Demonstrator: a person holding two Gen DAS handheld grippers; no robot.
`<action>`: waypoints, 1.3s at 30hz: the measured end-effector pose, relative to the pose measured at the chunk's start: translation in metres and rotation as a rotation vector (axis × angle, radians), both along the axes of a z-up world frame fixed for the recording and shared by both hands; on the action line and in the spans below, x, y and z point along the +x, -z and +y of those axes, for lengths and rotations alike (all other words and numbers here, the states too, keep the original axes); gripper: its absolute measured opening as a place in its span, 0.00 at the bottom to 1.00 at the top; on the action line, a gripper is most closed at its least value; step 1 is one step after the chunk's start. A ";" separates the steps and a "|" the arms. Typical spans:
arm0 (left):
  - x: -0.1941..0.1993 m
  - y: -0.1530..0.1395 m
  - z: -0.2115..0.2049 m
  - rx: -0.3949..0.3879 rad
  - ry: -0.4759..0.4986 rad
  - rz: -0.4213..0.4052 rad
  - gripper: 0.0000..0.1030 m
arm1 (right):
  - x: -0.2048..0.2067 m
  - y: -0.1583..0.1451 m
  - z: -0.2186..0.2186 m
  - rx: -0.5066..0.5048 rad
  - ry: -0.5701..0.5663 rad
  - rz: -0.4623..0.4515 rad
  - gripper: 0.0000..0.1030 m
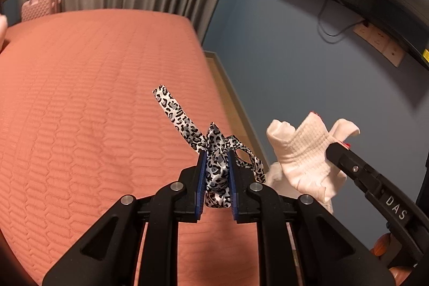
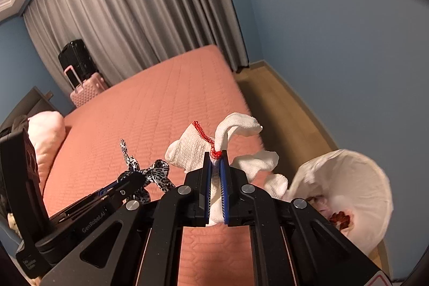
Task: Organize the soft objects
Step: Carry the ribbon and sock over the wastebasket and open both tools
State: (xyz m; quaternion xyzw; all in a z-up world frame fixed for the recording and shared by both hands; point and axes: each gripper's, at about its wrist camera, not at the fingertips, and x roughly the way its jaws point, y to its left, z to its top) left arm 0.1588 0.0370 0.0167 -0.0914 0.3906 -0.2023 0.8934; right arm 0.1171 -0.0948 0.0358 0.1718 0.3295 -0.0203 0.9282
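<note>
Bag [image 2: 356, 195] lies just right of the right gripper [image 2: 215, 156], which pinches the white sock [image 2: 191, 152]; the left gripper [image 1: 216, 152] clamps leopard ribbon [image 1: 174, 111] over the bed's [image 1: 80, 98] right edge.

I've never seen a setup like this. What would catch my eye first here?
Probably the two black grippers held up over the salmon-pink bed, each clamped on something soft. The left gripper pinches a leopard-print ribbon; the right gripper pinches a white sock with a red-trimmed cuff. To the right, beside the bed, stands a white-lined bin.
</note>
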 end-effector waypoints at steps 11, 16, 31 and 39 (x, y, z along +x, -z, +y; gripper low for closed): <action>-0.029 -0.019 -0.074 0.015 0.142 -0.048 0.15 | -0.055 -0.020 -0.066 -0.003 0.111 -0.050 0.06; -0.041 -0.022 -0.108 0.020 0.201 -0.046 0.15 | -0.072 -0.016 -0.096 0.008 0.162 -0.053 0.06; -0.049 -0.019 -0.155 0.005 0.262 -0.044 0.58 | -0.087 -0.002 -0.132 0.027 0.233 -0.045 0.12; -0.047 -0.016 -0.155 0.028 0.228 -0.045 0.63 | -0.086 0.008 -0.134 0.054 0.247 -0.048 0.26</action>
